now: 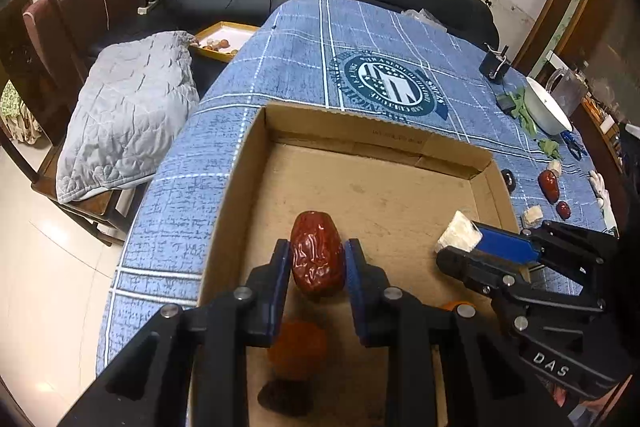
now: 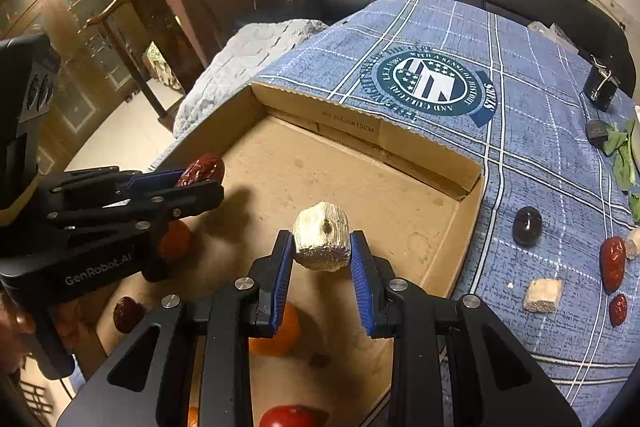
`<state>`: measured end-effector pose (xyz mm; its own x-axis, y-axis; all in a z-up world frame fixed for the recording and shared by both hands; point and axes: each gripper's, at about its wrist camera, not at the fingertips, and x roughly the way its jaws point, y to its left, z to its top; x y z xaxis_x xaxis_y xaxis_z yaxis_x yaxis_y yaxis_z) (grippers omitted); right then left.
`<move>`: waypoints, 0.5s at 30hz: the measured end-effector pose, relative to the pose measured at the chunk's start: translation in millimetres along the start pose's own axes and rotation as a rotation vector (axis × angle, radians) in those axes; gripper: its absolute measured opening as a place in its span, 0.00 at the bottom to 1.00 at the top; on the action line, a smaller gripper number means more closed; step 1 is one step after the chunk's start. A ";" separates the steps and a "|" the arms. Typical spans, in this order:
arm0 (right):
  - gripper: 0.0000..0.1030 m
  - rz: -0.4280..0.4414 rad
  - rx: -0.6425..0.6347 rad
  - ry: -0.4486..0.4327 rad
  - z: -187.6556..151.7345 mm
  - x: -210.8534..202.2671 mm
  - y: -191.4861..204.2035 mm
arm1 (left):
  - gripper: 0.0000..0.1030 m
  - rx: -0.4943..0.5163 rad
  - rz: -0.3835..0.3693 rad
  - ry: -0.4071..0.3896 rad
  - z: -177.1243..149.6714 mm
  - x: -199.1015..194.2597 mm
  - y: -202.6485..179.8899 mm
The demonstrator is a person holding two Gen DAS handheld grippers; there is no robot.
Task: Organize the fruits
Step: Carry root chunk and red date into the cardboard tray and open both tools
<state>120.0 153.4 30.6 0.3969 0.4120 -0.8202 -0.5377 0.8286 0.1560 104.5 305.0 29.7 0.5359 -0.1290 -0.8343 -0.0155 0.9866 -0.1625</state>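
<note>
My left gripper (image 1: pixel 317 261) is shut on a wrinkled red date (image 1: pixel 317 254), held over the open cardboard box (image 1: pixel 400 195). My right gripper (image 2: pixel 322 254) is shut on a pale, rough chunk of fruit (image 2: pixel 321 242), also above the box (image 2: pixel 352 187). Each wrist view shows the other tool: the right gripper (image 1: pixel 460 241) with its pale chunk (image 1: pixel 460 233), the left gripper (image 2: pixel 202 183) with its date (image 2: pixel 202 169). On the box floor lie an orange fruit (image 2: pixel 280 331), a dark date (image 2: pixel 127 313) and a red round fruit (image 2: pixel 290 417).
On the blue checked tablecloth (image 2: pixel 540 155) right of the box lie a dark plum (image 2: pixel 527 226), two red dates (image 2: pixel 612 263), and a pale chunk (image 2: pixel 543 294). A white bowl (image 1: pixel 548 107), green cloth and a black clip stand farther back. A chair with grey quilt (image 1: pixel 128 115) is left.
</note>
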 end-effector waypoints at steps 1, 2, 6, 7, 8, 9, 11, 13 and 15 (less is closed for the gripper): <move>0.27 -0.003 -0.005 0.005 1.3 2.6 0.9 | 0.29 0.000 -0.001 0.003 0.6 1.5 0.6; 0.27 -0.003 -0.007 0.008 1.5 4.0 1.1 | 0.29 -0.001 0.000 0.008 1.1 3.3 1.0; 0.27 -0.004 -0.018 0.021 1.9 8.8 2.5 | 0.29 -0.002 0.009 0.021 2.0 9.1 1.6; 0.27 -0.005 -0.020 0.023 1.7 10.0 2.8 | 0.29 0.005 0.016 0.019 2.0 9.8 0.7; 0.27 -0.006 -0.022 0.027 1.4 11.2 3.1 | 0.29 0.010 0.021 0.019 2.0 10.1 0.6; 0.27 -0.007 -0.022 0.030 1.2 12.4 3.3 | 0.29 0.012 0.026 0.018 2.0 10.4 0.5; 0.27 -0.003 -0.017 0.031 0.5 13.7 2.4 | 0.29 0.015 0.037 0.021 2.3 11.2 0.4; 0.27 -0.005 -0.016 0.031 1.2 14.2 1.8 | 0.30 0.014 0.039 0.022 2.3 11.5 0.4; 0.29 -0.007 -0.015 0.033 1.2 14.7 1.0 | 0.31 0.007 0.034 0.025 2.2 11.2 1.1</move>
<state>126.2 160.7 19.4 0.3759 0.3931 -0.8392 -0.5460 0.8256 0.1423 112.4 304.8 21.3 0.5140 -0.0972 -0.8523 -0.0280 0.9911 -0.1300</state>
